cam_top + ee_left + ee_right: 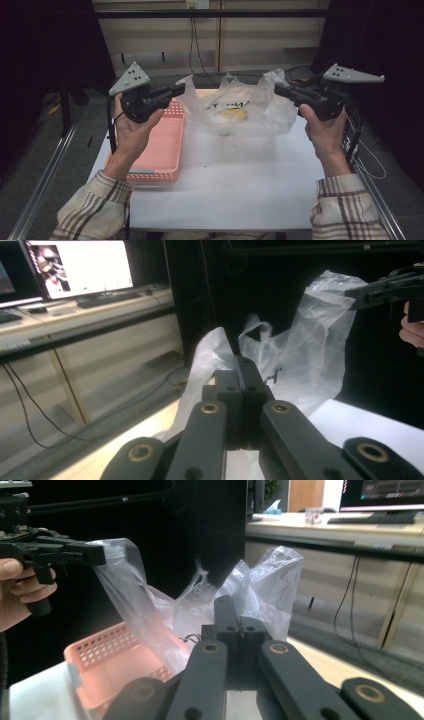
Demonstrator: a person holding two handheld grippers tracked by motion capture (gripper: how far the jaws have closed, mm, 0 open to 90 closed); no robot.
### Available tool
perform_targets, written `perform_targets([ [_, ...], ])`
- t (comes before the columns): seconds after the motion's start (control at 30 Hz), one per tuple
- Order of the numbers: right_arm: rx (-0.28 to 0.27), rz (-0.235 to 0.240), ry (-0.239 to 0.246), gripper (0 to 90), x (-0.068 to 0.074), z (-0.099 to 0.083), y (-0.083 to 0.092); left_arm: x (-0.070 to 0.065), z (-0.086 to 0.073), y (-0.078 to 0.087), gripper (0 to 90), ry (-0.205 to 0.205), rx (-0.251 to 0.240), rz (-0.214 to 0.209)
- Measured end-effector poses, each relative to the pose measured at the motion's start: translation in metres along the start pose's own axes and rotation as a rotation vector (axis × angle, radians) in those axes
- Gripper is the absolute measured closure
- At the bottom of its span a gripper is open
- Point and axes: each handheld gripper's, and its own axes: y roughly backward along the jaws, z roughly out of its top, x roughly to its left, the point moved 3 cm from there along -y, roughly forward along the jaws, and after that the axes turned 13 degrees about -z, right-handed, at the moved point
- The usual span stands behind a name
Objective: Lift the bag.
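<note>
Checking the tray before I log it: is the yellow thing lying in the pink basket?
No, the yellow thing sits inside the plastic bag, beside the pink basket.

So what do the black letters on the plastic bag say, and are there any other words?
Plastic bag: dark print, seemingly upside down and creased, too blurred to read.
Monitor in the left gripper view: bright page and a picture, text too small to read.
Monitor in the right gripper view: coloured lines, too small to read.
Pink basket: no writing.
</note>
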Motion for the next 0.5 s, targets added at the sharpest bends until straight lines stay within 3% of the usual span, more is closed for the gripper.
perform_targets([
  [0.2,-0.044,-0.008,-0.01,90.0,-0.004,0.031,0.002,0.004,0.027,0.005,90.0,-0.029,-0.008,0.011],
  [0.5,-0.089,-0.046,0.046,90.0,-0.002,0.087,0.007,0.005,0.075,0.021,90.0,-0.068,-0.049,0.052],
])
